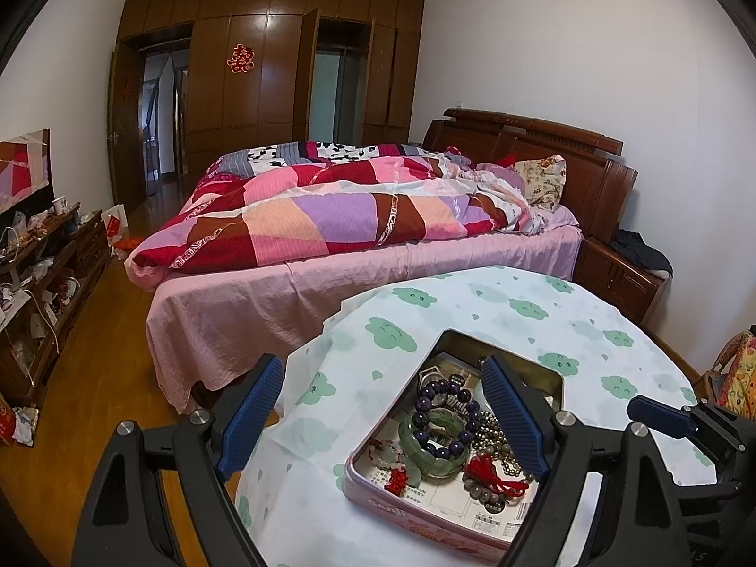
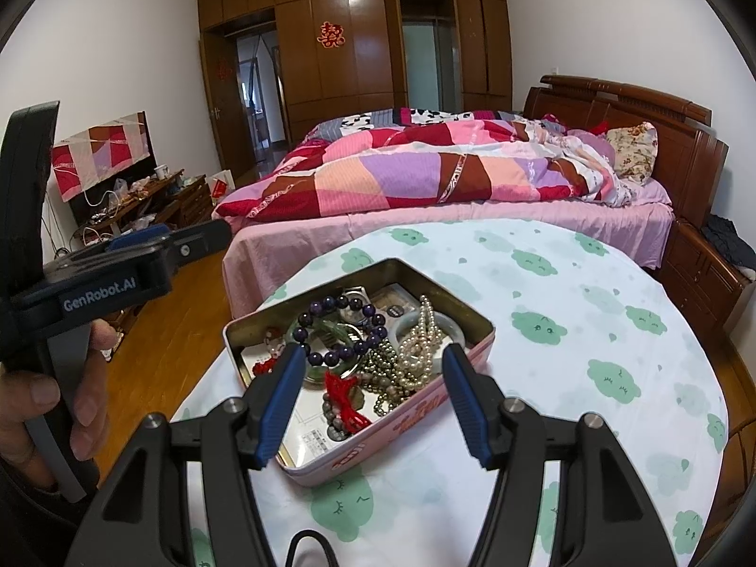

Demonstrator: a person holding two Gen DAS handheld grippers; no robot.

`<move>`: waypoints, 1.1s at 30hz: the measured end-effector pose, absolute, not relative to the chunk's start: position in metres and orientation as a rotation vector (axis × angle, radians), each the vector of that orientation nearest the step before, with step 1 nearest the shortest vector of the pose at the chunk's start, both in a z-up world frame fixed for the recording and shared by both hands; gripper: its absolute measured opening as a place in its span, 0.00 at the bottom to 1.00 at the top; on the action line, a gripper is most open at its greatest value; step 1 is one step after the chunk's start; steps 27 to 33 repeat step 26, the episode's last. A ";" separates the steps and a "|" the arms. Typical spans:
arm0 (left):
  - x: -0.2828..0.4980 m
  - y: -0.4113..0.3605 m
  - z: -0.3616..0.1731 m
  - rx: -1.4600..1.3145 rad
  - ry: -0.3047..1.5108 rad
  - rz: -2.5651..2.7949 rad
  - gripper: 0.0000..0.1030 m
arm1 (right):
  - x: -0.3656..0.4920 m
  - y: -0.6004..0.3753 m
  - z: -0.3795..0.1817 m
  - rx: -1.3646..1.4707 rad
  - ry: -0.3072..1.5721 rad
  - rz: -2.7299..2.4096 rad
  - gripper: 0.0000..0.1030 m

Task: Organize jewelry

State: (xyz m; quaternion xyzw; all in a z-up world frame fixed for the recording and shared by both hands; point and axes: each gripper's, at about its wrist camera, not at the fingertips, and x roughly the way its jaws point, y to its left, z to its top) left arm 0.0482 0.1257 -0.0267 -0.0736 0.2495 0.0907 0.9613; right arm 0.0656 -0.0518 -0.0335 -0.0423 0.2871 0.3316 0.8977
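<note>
Right wrist: right tool (image 2: 371,401) spread wide over jewelry tin (image 2: 477,330).

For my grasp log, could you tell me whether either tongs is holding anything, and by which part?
Nothing is held: the left tongs and right tongs both hang open above the jewelry tin.

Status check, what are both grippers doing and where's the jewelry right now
Left gripper open, right gripper open, both empty above the tin. Jewelry piled inside, purple bead bracelet on top. Strands tangled; nothing else blocking.
</note>
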 end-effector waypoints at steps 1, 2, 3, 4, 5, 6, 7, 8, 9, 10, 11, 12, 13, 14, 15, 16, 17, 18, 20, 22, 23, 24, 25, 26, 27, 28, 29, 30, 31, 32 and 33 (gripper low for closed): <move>0.049 0.125 -0.028 -0.151 0.510 0.175 0.84 | 0.067 -0.052 -0.033 -0.088 0.595 0.686 0.62; 0.049 0.125 -0.029 -0.150 0.514 0.172 0.84 | 0.066 -0.052 -0.033 -0.088 0.596 0.686 0.62; 0.049 0.123 -0.030 -0.147 0.516 0.176 0.84 | 0.066 -0.052 -0.033 -0.087 0.596 0.686 0.62; 0.048 0.123 -0.031 -0.146 0.517 0.179 0.84 | 0.065 -0.052 -0.033 -0.088 0.595 0.685 0.62; 0.048 0.122 -0.031 -0.148 0.518 0.179 0.84 | 0.066 -0.052 -0.033 -0.088 0.596 0.685 0.62; 0.049 0.124 -0.030 -0.151 0.520 0.178 0.84 | 0.067 -0.052 -0.032 -0.088 0.596 0.687 0.62; 0.050 0.125 -0.030 -0.153 0.522 0.180 0.84 | 0.067 -0.052 -0.032 -0.088 0.596 0.686 0.62; 0.049 0.124 -0.031 -0.156 0.522 0.184 0.84 | 0.067 -0.052 -0.033 -0.090 0.596 0.687 0.62; 0.050 0.125 -0.029 -0.158 0.522 0.186 0.84 | 0.067 -0.052 -0.034 -0.092 0.596 0.687 0.62; 0.049 0.126 -0.029 -0.158 0.522 0.192 0.84 | 0.066 -0.051 -0.035 -0.095 0.597 0.687 0.62; 0.049 0.127 -0.029 -0.159 0.524 0.196 0.84 | 0.066 -0.051 -0.037 -0.097 0.598 0.687 0.62; 0.051 0.129 -0.029 -0.163 0.527 0.199 0.84 | 0.067 -0.052 -0.037 -0.098 0.599 0.687 0.62; 0.051 0.130 -0.029 -0.164 0.528 0.203 0.84 | 0.067 -0.052 -0.037 -0.099 0.600 0.687 0.62; 0.051 0.130 -0.029 -0.164 0.529 0.210 0.84 | 0.068 -0.053 -0.038 -0.099 0.602 0.687 0.62; 0.051 0.131 -0.030 -0.163 0.530 0.216 0.84 | 0.068 -0.053 -0.037 -0.099 0.602 0.687 0.62; 0.051 0.132 -0.030 -0.164 0.529 0.216 0.84 | 0.067 -0.053 -0.038 -0.100 0.603 0.687 0.62; 0.051 0.132 -0.030 -0.165 0.529 0.217 0.84 | 0.067 -0.053 -0.038 -0.100 0.603 0.687 0.62; 0.051 0.132 -0.030 -0.166 0.529 0.222 0.84 | 0.068 -0.053 -0.038 -0.100 0.603 0.687 0.62; 0.051 0.132 -0.031 -0.158 0.529 0.225 0.84 | 0.067 -0.053 -0.038 -0.100 0.604 0.686 0.62; 0.052 0.132 -0.031 -0.151 0.525 0.230 0.84 | 0.069 -0.052 -0.037 -0.101 0.606 0.686 0.62; 0.052 0.132 -0.031 -0.148 0.525 0.230 0.84 | 0.068 -0.053 -0.038 -0.102 0.607 0.685 0.62; 0.052 0.132 -0.031 -0.146 0.525 0.230 0.84 | 0.068 -0.053 -0.039 -0.103 0.608 0.685 0.62; 0.053 0.132 -0.030 -0.143 0.524 0.228 0.84 | 0.069 -0.052 -0.037 -0.103 0.608 0.685 0.62; 0.053 0.131 -0.030 -0.140 0.526 0.228 0.84 | 0.069 -0.052 -0.038 -0.103 0.608 0.685 0.62; 0.053 0.131 -0.030 -0.140 0.526 0.228 0.84 | 0.069 -0.052 -0.038 -0.103 0.608 0.685 0.62; 0.053 0.131 -0.030 -0.140 0.526 0.228 0.84 | 0.069 -0.052 -0.038 -0.103 0.608 0.685 0.62; 0.053 0.131 -0.030 -0.140 0.526 0.228 0.84 | 0.069 -0.052 -0.038 -0.103 0.608 0.685 0.62; 0.053 0.131 -0.030 -0.140 0.526 0.228 0.84 | 0.069 -0.052 -0.038 -0.103 0.608 0.685 0.62; 0.053 0.131 -0.030 -0.140 0.526 0.228 0.84 | 0.069 -0.052 -0.038 -0.103 0.608 0.685 0.62; 0.053 0.131 -0.030 -0.140 0.526 0.228 0.84 | 0.069 -0.052 -0.038 -0.103 0.608 0.685 0.62; 0.053 0.131 -0.030 -0.140 0.526 0.228 0.84 | 0.069 -0.052 -0.038 -0.103 0.608 0.685 0.62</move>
